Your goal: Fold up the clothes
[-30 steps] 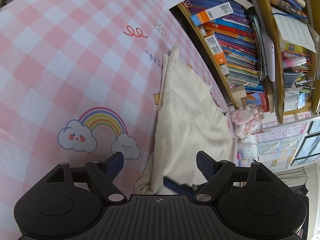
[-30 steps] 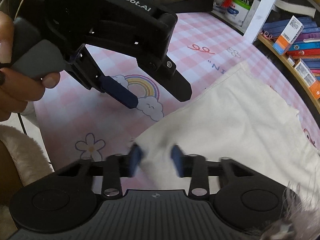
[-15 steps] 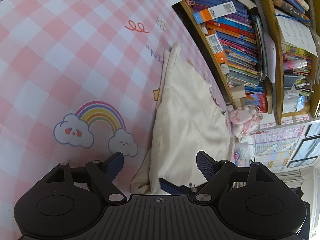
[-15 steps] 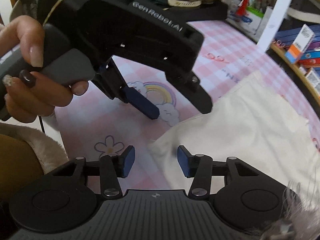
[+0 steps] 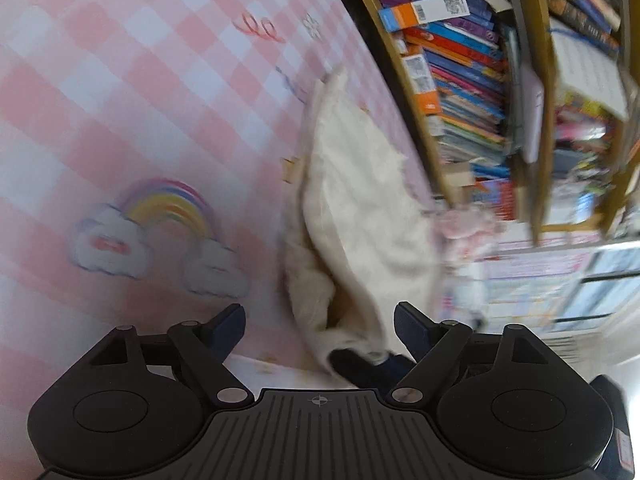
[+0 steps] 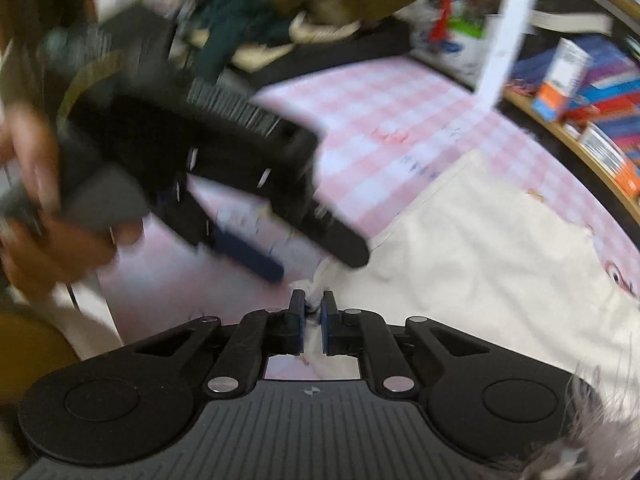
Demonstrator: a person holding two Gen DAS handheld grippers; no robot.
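A cream garment lies on a pink checked sheet. My right gripper is shut on the garment's near corner, a bunch of cloth pinched between its blue pads. In the left wrist view the garment lifts at its near end, where the dark right fingertips hold it. My left gripper is open just above that lifted corner, with the cloth between its spread fingers but not touched. From the right wrist view, the left gripper hovers blurred over the corner, held by a hand.
A bookshelf packed with books runs along the sheet's far side. A rainbow and cloud print marks the sheet left of the garment. Piled dark and olive clothes lie beyond the sheet. A pink plush toy sits by the shelf.
My right gripper went from open to shut on the garment's corner and lifted it. The left gripper stayed open and shifted over that corner; both views are now motion-blurred.
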